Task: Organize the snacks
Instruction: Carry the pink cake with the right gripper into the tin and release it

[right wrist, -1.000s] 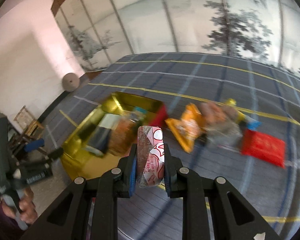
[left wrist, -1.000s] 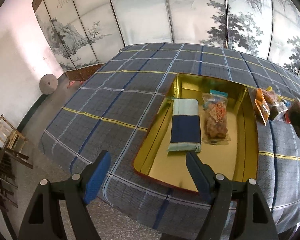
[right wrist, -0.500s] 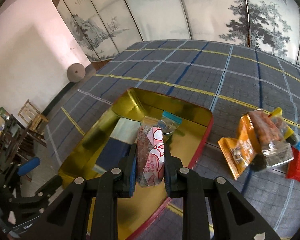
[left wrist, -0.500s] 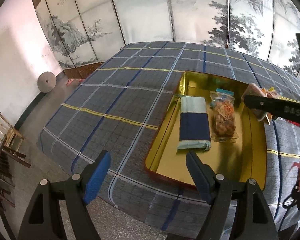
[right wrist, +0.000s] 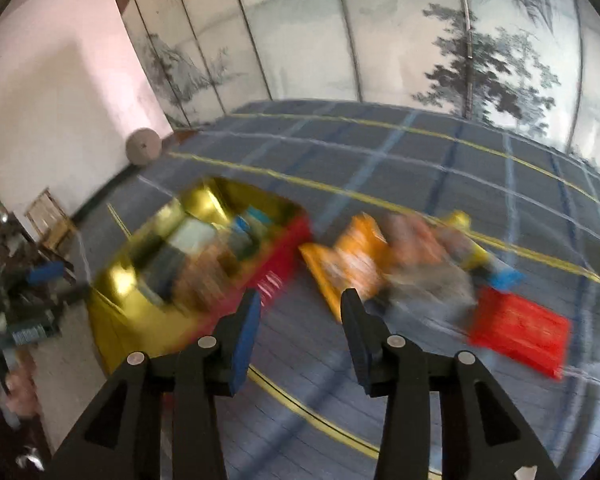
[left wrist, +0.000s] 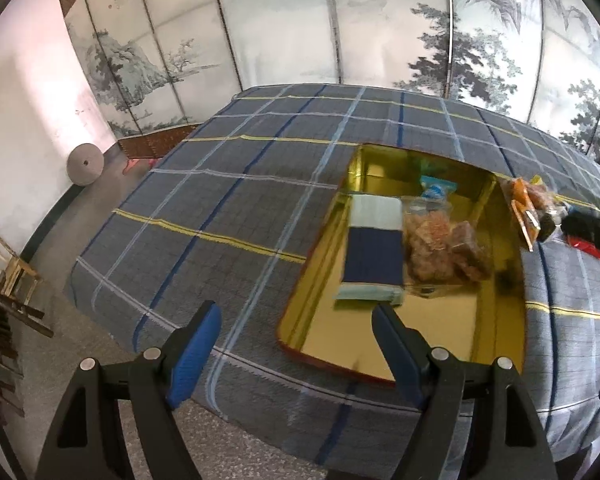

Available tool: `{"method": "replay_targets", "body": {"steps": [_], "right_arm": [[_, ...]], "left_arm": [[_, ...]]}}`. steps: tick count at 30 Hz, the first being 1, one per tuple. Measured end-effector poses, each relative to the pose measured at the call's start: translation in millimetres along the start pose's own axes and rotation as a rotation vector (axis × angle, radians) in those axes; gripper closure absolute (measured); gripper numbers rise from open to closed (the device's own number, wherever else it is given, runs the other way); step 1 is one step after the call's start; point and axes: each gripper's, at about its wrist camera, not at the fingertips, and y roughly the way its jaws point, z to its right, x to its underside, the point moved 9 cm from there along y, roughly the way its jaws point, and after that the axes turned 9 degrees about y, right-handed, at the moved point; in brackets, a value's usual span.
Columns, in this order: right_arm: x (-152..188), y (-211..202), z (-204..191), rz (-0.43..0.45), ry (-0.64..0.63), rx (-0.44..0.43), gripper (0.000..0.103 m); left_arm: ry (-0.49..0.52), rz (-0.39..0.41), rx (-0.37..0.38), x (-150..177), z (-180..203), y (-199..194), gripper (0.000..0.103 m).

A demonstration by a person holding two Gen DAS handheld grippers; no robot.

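A gold tray (left wrist: pixel 496 344) with red outer walls lies on the checked cloth. It holds a blue-and-white packet (left wrist: pixel 374 256), a clear bag of brown snacks (left wrist: pixel 428 236) and, blurred beside that bag, another brown-filled packet (left wrist: pixel 470 256). My left gripper (left wrist: pixel 296 320) hangs open and empty over the tray's near corner. In the blurred right wrist view my right gripper (right wrist: pixel 300 300) is opening, with nothing between its fingers. It hovers over the cloth between the tray (right wrist: pixel 112 320) and an orange packet (right wrist: pixel 348 264). A clear bag (right wrist: pixel 424 256) and a red packet (right wrist: pixel 520 332) lie further right.
The loose snacks (left wrist: pixel 528 208) sit on the cloth right of the tray, and the black right gripper (left wrist: pixel 592 232) shows at that edge. A painted folding screen (left wrist: pixel 340 32) stands behind the table. A stone disc (left wrist: pixel 85 163) and wooden chairs (left wrist: pixel 8 268) are on the floor, left.
The right gripper carried a pink-and-white packet over the tray, let it go there and swung back right; its jaws now stand apart and empty. The left gripper has stayed put.
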Motion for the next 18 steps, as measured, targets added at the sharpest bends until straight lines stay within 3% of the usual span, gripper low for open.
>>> {"method": "replay_targets", "body": {"steps": [3,7,10,12,14,18], "right_arm": [[13.8,-23.8,33.6,-0.007,0.011,-0.002,0.063],[18.8,-9.3,31.3,-0.066,-0.085,0.012,0.063],[30.8,-4.7,31.9,-0.08,-0.248,0.114,0.054],[36.4,-8.6,36.6,-0.081,-0.335,0.15,0.035],[42.1,-12.4,37.8,-0.098,-0.418,0.154,0.026],[56.7,-25.8,57.9,-0.134,-0.548,0.182,0.026]], "left_arm": [[0.022,0.004,0.016,-3.6,14.0,-1.5,0.023],[0.057,0.003,0.022,-5.6,27.6,-3.5,0.023],[0.064,-0.002,0.024,-6.3,30.0,-2.2,0.023],[0.061,-0.012,0.026,-6.5,29.6,0.9,0.023],[0.06,-0.022,0.026,-7.1,28.6,4.5,0.023],[0.058,-0.04,0.037,-8.0,29.1,10.2,0.023]]}}
